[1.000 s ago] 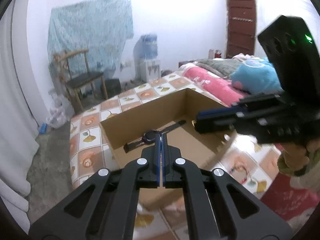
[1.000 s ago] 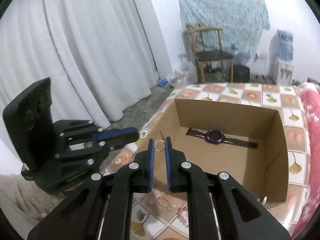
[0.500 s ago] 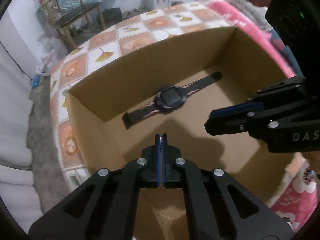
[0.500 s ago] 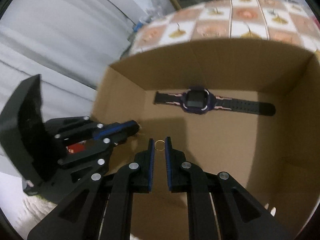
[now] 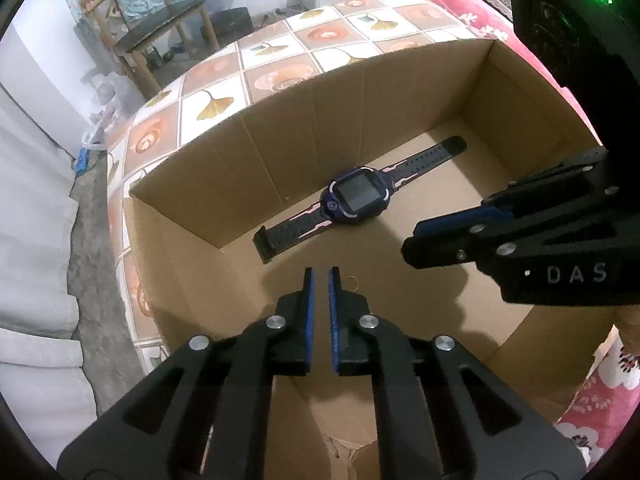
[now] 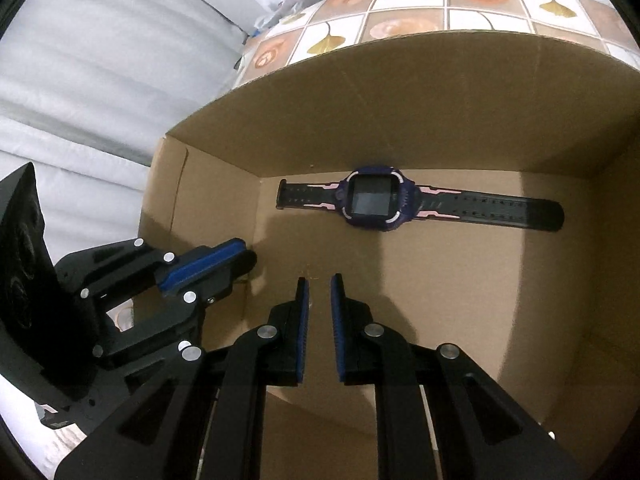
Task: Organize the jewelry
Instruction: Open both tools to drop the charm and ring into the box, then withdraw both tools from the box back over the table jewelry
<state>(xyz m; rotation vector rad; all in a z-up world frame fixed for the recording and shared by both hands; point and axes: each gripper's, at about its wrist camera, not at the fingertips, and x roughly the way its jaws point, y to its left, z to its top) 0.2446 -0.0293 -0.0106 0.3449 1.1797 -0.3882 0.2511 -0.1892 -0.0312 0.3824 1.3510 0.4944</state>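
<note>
Left wrist view: left gripper (image 5: 319, 273) fingers just parting, gap empty; small ring (image 5: 352, 279) beside right fingertip; right gripper (image 6: 319, 280) slightly spread, empty.

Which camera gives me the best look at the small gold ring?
Left wrist: the small gold ring lies on the brown cardboard box's floor beside the claw tips. I cannot find it in the right wrist view.
</note>
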